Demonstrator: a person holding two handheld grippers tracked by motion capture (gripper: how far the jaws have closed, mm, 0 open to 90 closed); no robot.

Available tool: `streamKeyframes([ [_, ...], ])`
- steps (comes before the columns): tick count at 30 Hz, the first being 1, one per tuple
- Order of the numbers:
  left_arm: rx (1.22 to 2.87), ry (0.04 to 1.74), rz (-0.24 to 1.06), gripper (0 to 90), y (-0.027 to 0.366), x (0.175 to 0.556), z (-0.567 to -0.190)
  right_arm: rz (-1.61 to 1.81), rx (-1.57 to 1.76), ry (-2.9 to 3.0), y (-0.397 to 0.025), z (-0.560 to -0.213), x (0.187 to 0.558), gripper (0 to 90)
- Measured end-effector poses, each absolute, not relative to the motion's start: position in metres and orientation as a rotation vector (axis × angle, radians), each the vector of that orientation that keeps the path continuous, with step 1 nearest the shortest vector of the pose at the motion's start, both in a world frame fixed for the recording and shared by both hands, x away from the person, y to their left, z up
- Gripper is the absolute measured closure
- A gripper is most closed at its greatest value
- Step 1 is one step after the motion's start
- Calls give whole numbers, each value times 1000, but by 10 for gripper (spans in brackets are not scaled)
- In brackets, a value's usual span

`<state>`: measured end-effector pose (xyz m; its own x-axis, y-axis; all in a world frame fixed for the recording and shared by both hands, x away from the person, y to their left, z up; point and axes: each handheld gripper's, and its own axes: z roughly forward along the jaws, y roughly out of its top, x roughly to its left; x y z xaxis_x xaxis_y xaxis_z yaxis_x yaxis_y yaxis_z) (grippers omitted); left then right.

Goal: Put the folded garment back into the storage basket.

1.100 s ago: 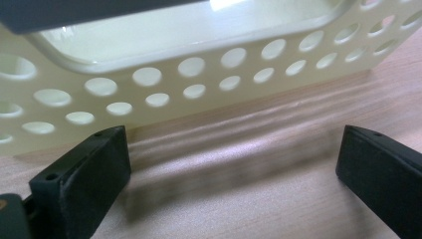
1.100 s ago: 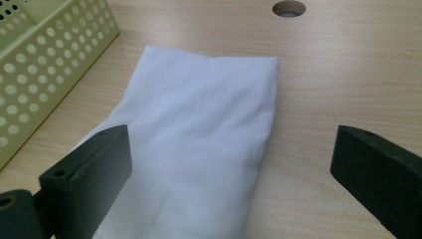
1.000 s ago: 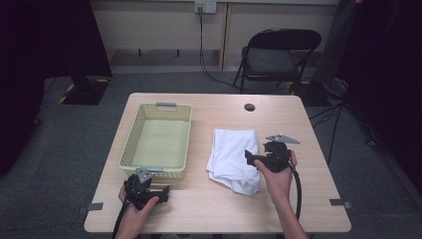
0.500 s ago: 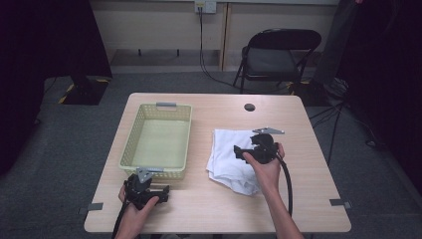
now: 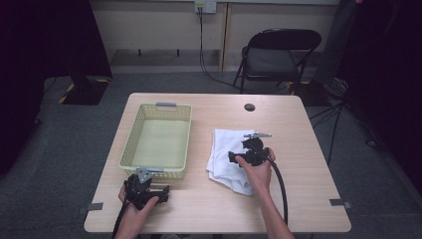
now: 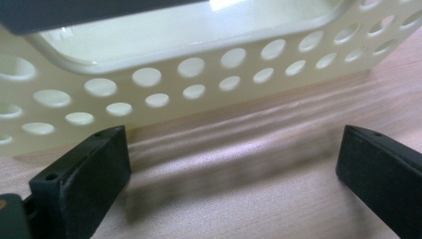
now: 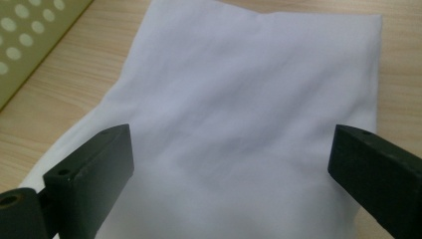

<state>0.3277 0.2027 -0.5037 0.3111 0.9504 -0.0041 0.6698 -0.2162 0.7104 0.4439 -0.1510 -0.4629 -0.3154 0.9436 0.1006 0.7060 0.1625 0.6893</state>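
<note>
A folded white cloth (image 5: 224,149) lies on the wooden table, right of a pale yellow-green perforated basket (image 5: 158,115). My right gripper (image 5: 236,157) hovers over the cloth's right part, jaws wide open; in the right gripper view the cloth (image 7: 239,99) spreads between and beyond the two black fingers (image 7: 94,164), with nothing held. My left gripper (image 5: 152,191) rests at the table's front left, just before the basket's near wall (image 6: 199,74). Its jaws stand open over bare wood.
The basket is empty. A round dark grommet hole (image 5: 249,107) sits at the table's far side. A black folding chair (image 5: 278,55) stands behind the table. Bare tabletop (image 5: 308,179) lies right of the cloth and along the front edge.
My right gripper has moved left from the cloth's right edge to above the cloth. The left gripper has stayed where it was.
</note>
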Motion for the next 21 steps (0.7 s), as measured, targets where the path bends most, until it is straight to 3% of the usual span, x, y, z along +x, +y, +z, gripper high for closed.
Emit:
streamKeyframes([
  [21,1973,1425,590,0,203,328,-504,729,1517,2135,-132,-489,446,5],
])
